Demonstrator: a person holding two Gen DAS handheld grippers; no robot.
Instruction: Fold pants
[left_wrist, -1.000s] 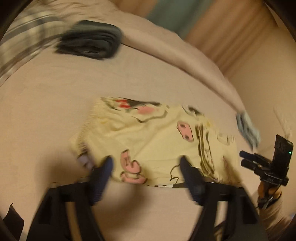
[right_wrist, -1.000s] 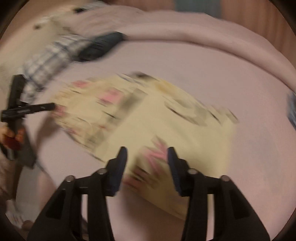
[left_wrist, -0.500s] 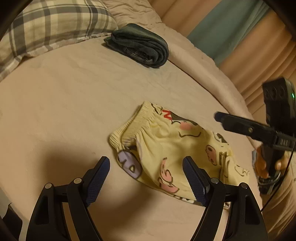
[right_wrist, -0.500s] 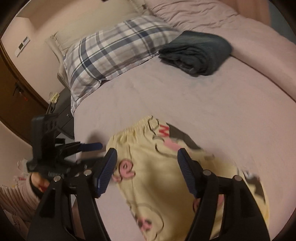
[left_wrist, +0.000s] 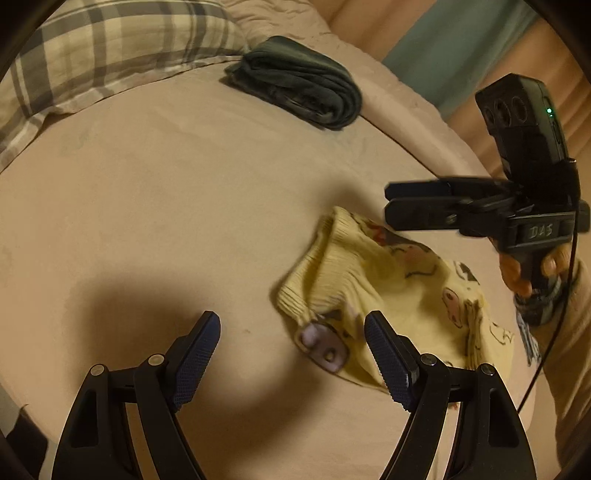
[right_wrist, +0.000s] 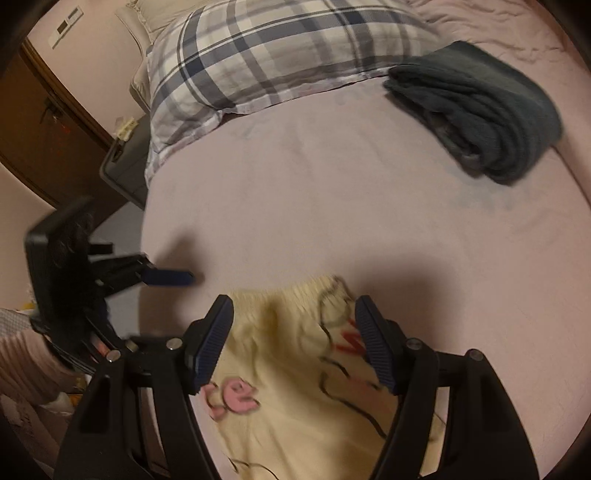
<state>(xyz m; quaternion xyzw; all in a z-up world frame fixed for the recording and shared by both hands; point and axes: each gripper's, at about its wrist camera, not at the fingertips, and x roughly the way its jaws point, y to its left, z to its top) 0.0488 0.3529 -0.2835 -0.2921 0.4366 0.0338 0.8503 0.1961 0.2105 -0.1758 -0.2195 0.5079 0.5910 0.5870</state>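
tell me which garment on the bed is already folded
The dark green garment near the plaid pillow; the yellow cartoon-print pants lie crumpled.

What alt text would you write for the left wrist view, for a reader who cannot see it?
Yellow cartoon-print pants lie crumpled on a beige bed, just ahead of the open left tool. The right tool hovers over their far edge; a folded dark garment and plaid pillow lie behind.

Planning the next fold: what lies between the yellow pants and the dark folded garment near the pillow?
Only bare sheet. In the right wrist view, nothing sits between the yellow pants and the dark folded garment; the left wrist view agrees.
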